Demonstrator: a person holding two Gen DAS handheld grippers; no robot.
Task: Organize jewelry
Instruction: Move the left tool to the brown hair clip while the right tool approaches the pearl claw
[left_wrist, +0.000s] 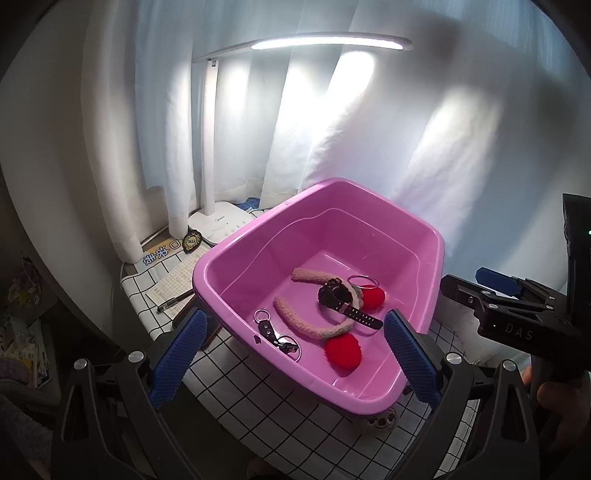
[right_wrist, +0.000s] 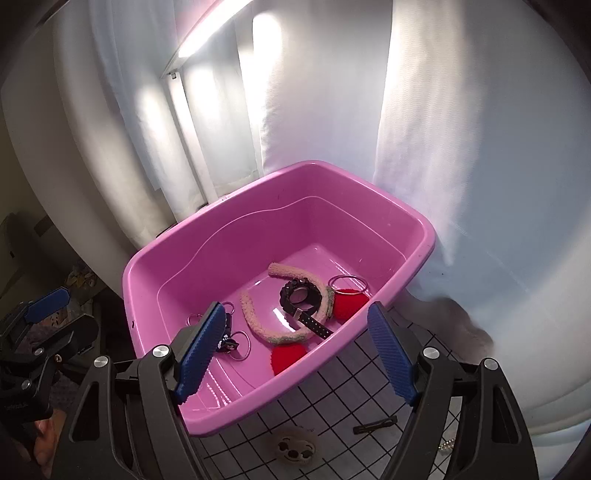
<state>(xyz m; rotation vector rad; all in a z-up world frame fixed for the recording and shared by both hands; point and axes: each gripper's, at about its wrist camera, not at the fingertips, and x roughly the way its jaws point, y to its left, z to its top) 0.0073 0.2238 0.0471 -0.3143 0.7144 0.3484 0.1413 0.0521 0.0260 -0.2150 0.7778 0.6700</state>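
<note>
A pink plastic basin (left_wrist: 207, 266) (right_wrist: 147, 258) stands on the checked tablecloth. In it lie a fuzzy headband with red pompoms (left_wrist: 310, 321) (right_wrist: 280, 336), a black wristwatch (left_wrist: 336, 295) (right_wrist: 299, 295), a thin ring bangle (left_wrist: 364, 281) (right_wrist: 349, 284) and a keychain with rings (left_wrist: 277, 332) (right_wrist: 231, 339). My left gripper (left_wrist: 295, 354) is open and empty above the basin's near rim. My right gripper (right_wrist: 299, 354) is open and empty above the basin's near right side. A dark hair clip (right_wrist: 375, 424) and a bead chain (right_wrist: 448, 445) lie on the cloth.
A white desk lamp (left_wrist: 221, 221) stands behind the basin, with papers and a pen (left_wrist: 175, 301) to the left. A paw-print item (left_wrist: 380, 421) (right_wrist: 295, 448) peeks from under the basin. White curtains hang behind. My right gripper shows in the left view (left_wrist: 517, 310).
</note>
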